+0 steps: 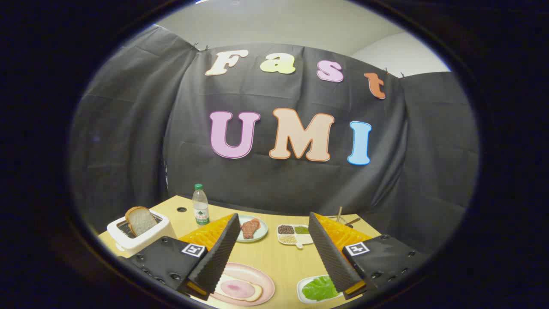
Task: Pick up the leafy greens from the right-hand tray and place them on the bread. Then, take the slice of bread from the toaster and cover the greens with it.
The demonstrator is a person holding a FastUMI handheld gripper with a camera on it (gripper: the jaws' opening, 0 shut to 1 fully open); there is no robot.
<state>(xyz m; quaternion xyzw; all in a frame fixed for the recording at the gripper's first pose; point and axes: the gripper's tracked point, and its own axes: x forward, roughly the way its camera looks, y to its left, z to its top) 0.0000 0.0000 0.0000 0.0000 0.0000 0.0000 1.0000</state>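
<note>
Two jaws of the gripper [274, 251] stand wide apart and empty above the bench [274, 257], seemingly readied to take the leafy greens [318, 288] near its front edge.

White toaster [139, 236], green leafy greens [318, 288] on white tray [300, 292], pink plate [266, 279], pale wood table [274, 257]

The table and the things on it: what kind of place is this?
Probably a staged kitchen table in a recording booth: a toaster holding a bread slice, plates of food on a wooden table, black cloth behind. The gripper hangs open above it.
</note>
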